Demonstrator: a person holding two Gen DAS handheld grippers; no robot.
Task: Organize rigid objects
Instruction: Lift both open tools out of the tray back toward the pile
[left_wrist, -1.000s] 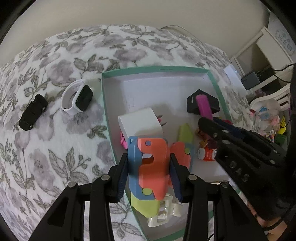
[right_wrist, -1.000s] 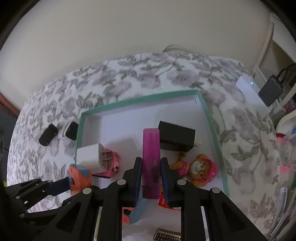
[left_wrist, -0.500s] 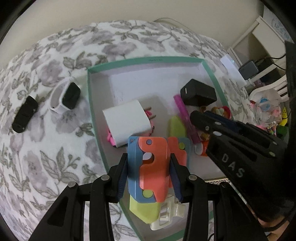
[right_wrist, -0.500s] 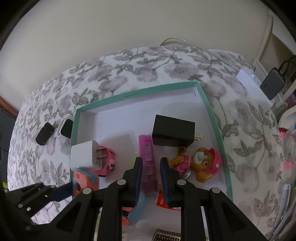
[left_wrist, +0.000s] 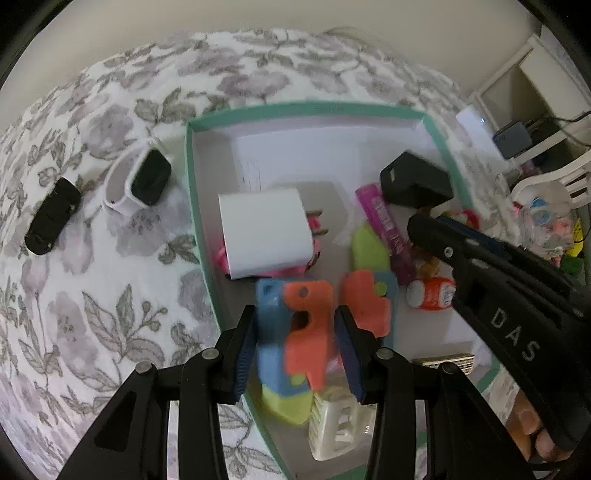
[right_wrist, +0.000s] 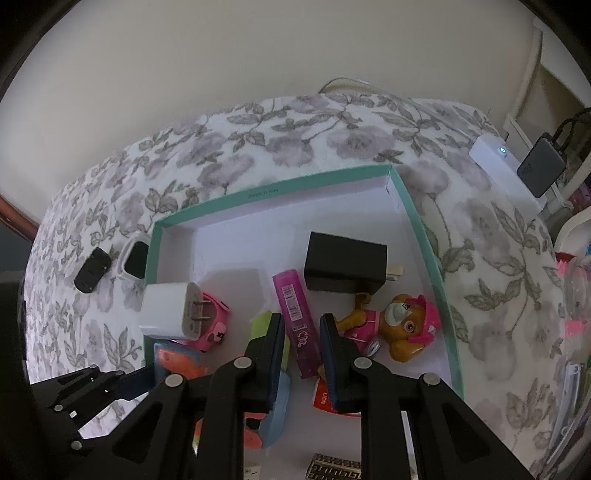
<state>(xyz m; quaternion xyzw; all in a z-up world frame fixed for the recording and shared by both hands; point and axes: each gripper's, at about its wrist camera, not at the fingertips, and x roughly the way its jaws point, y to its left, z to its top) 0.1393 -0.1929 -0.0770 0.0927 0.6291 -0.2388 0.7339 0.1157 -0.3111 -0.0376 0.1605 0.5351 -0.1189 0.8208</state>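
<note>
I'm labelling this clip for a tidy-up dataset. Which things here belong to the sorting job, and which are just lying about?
Part of the job:
teal box
orange and blue toy between the left claw's fingers
pink tube, below the right claw
white charger
black adapter
smartwatch, black toy car, both outside the box

Lying about:
white router
grey power bank

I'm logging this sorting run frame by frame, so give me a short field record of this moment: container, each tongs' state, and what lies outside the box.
container: teal-rimmed shallow cardboard box on floral bedspread
left tongs: shut on orange-and-blue plastic toy, over the box
right tongs: open, astride the purple-pink tube lying on the box floor
inside box: white plug charger, black plug adapter, brown toy dog in pink
outside box: white smartwatch, black car key fob
</note>
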